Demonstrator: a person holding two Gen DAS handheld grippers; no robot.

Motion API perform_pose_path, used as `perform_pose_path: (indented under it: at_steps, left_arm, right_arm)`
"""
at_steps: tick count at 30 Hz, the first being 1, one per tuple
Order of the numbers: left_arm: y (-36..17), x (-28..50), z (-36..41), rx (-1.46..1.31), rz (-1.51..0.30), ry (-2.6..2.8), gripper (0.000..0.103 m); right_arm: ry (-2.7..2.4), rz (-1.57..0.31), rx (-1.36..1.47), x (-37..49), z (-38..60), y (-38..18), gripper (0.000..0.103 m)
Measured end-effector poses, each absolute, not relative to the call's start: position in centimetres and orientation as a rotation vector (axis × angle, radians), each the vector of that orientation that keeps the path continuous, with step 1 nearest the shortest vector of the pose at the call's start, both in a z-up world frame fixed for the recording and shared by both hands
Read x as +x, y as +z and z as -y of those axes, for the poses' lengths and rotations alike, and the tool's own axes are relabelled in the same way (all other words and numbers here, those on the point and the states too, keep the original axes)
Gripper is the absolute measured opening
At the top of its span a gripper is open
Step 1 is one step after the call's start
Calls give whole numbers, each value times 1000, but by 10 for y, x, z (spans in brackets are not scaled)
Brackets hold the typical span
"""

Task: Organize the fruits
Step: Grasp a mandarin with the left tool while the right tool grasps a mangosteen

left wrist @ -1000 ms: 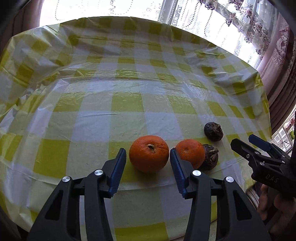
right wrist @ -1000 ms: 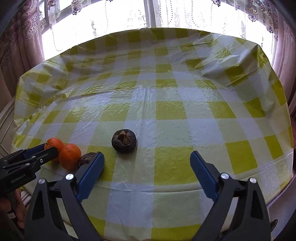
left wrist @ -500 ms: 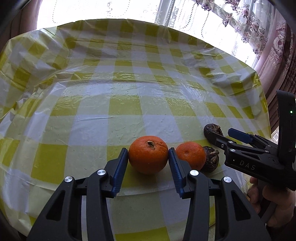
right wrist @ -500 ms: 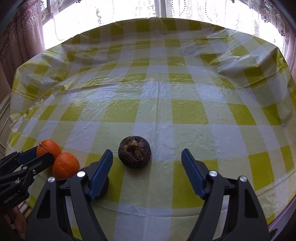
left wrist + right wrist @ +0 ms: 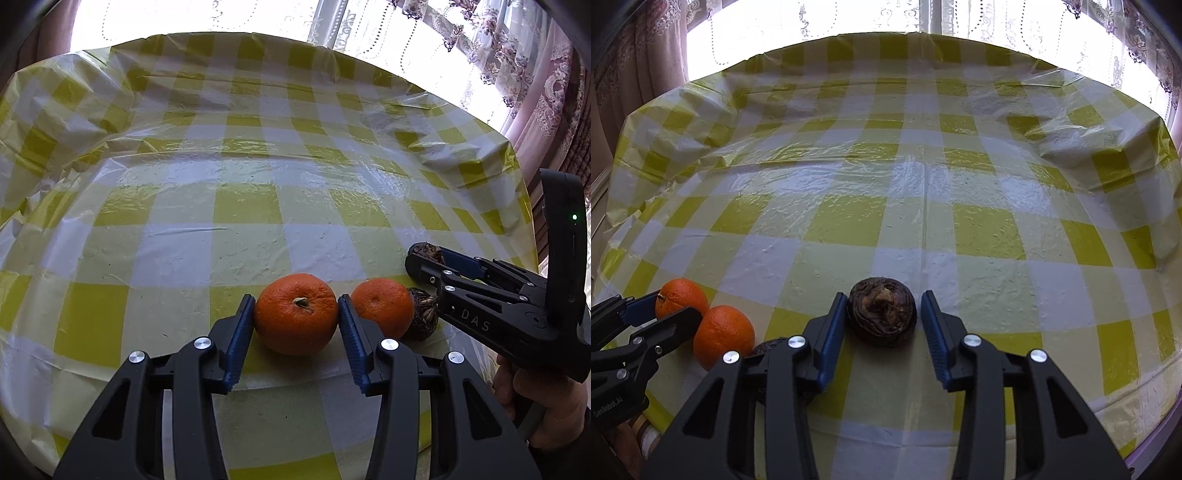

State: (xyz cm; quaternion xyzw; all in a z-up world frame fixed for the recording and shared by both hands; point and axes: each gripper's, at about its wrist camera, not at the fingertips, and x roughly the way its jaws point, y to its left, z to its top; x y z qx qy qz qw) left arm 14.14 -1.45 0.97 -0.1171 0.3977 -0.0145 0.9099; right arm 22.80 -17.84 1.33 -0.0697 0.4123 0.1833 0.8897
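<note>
Grasp step: my left gripper [image 5: 295, 314] pinches the big orange [image 5: 295, 314]; right gripper [image 5: 882, 317] just closed round the dark fruit [image 5: 882, 317], right pad maybe not touching; next, lift both w/o slipping.

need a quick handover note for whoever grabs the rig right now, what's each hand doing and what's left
Left hand-held gripper: shut on the bigger orange, which rests on the checked tablecloth.
Right hand-held gripper: jaws have just been closing around the far brown fruit; left pad touches, a thin gap shows at the right pad.
Smaller orange sits between the bigger orange and the near brown fruit, touching it.
Done: both grips set up, nothing lifted.
Left: probably confirm the right grip, then move each fruit to its group; no container visible.
</note>
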Motion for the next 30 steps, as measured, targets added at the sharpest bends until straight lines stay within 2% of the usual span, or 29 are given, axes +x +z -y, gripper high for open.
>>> perform_pose_path:
  at_steps: [7,30]
  left_arm:
    - [8,141,14,-244,-818,-22,43]
    - [36,119,28,-169,-733,22,42]
  right_arm:
    - [386,-854,-126,227,182,14,37]
    - [378,-818,-80,188,210,38,37]
